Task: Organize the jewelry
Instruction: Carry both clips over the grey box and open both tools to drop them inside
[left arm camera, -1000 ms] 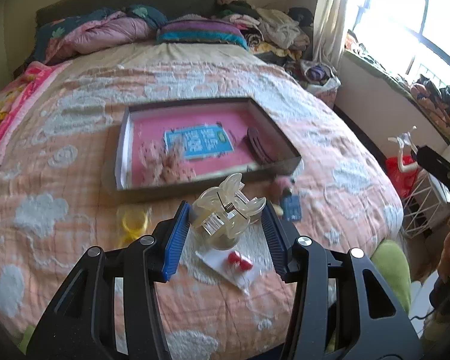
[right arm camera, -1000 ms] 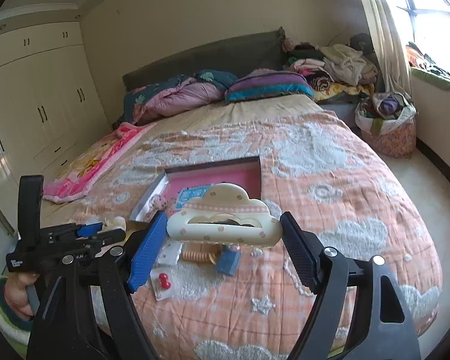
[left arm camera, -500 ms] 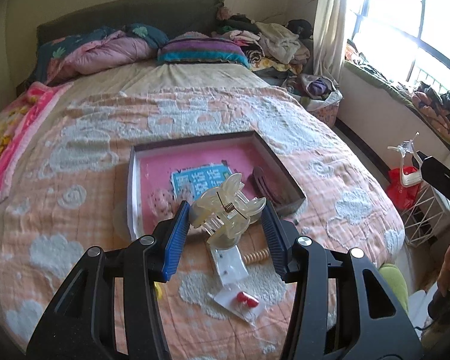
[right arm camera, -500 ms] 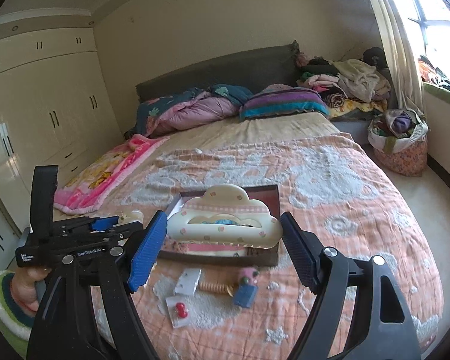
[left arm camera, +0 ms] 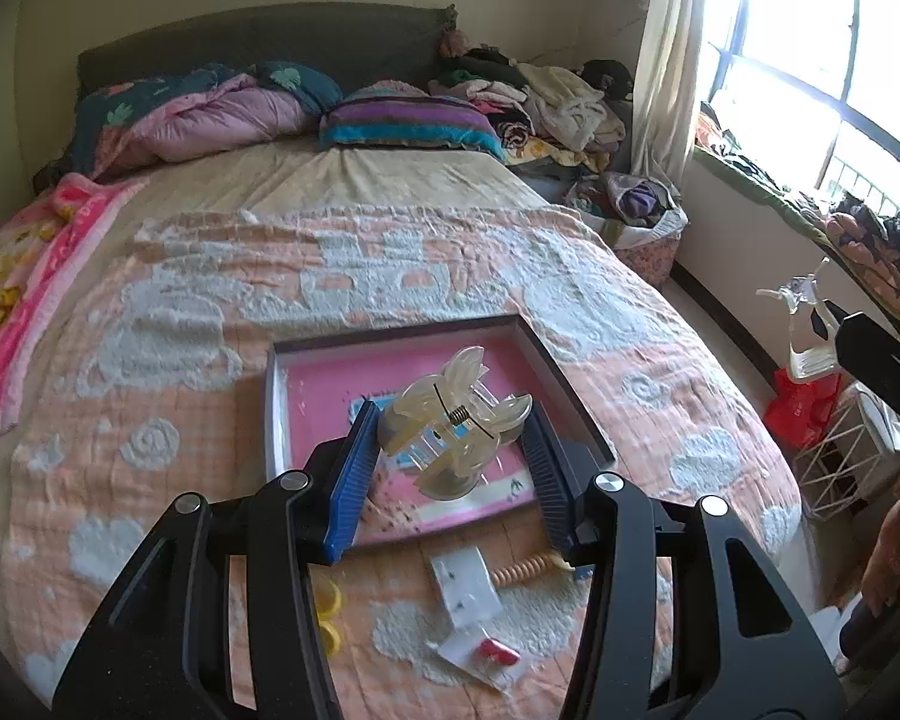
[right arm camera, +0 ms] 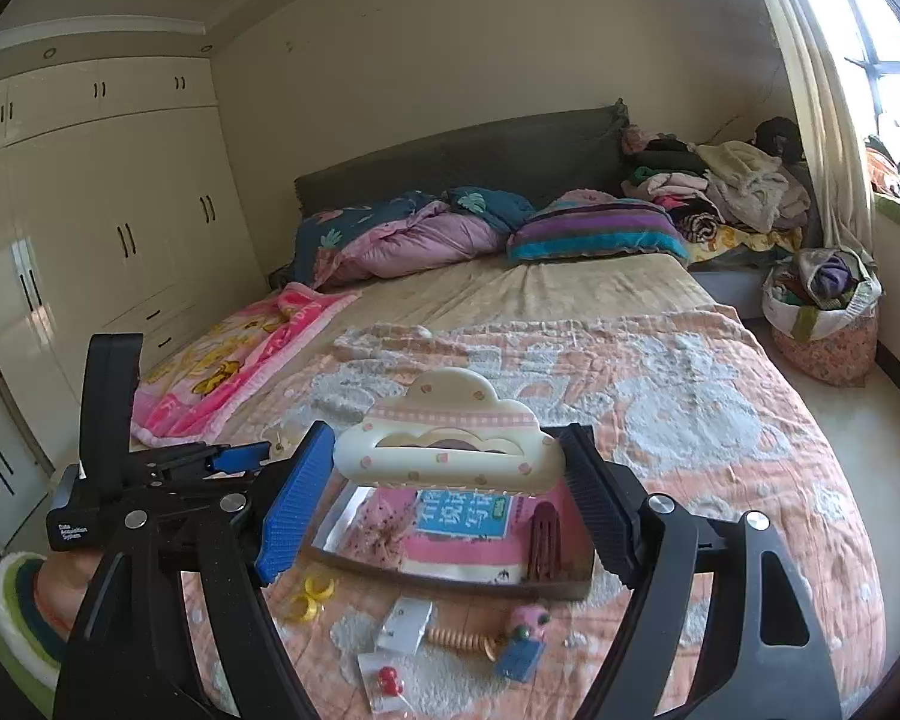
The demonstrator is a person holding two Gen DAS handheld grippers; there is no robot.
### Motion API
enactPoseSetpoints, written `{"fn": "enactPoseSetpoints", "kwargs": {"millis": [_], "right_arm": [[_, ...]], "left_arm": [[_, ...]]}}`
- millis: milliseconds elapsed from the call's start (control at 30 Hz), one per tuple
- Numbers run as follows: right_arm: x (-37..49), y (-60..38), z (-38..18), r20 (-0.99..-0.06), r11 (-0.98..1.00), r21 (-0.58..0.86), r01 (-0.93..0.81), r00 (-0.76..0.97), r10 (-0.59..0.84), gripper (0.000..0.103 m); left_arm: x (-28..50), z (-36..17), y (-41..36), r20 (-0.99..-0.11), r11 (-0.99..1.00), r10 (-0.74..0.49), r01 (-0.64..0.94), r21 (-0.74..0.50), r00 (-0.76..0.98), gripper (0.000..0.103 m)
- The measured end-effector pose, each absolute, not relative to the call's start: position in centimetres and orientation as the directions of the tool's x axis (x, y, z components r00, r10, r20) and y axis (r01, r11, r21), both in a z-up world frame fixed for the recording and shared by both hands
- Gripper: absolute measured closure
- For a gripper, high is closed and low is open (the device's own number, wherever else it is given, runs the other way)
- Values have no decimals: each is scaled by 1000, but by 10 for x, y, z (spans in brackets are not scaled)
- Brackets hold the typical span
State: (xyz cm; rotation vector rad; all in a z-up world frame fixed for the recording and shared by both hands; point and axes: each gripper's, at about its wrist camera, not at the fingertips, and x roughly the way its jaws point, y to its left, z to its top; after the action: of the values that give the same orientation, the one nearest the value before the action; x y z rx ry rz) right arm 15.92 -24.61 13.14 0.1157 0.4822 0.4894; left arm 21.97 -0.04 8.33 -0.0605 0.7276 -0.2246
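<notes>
Peach cloud-patterned bedspread carries the open pink-lined tray, which lies ahead of and below both tools. On the left, the left gripper pinches a clear claw hair clip over the tray's middle, seemingly nearer to dropping in. Rightward, the right gripper clamps a cream cloud-shaped hair clip, long axis crosswise, over the tray's near edge.

Wide open blanket right of the box. In front of it the way is littered: yellow rings, small packets, beaded coil, pink charm.
</notes>
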Motion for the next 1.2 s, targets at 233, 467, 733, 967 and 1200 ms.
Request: {"fn": "enactPoseSetpoints", "kwargs": {"millis": [233,467,733,967,1200], "right_arm": [[187,-237,130,-442,885,205,-417,767,464,27],[221,-228,113,-492,893,199,-404,747,448,27],[257,-217,65,-584,903,207,-376,693,423,27],[271,-215,16,-656,913,210,-350,642,397,27],[279,-209,-17,-702,914,202,-352,598,386,27]], "left_arm": [[239,87,6,-653,977,-212,169,-128,727,63],[259,68,10,-685,981,-195,153,-123,702,63],[290,19,4,-759,983,-179,143,-114,626,63],[318,-12,0,-801,984,-171,138,-111,573,63],[338,-29,-9,-830,986,-149,146,-83,537,63]]}}
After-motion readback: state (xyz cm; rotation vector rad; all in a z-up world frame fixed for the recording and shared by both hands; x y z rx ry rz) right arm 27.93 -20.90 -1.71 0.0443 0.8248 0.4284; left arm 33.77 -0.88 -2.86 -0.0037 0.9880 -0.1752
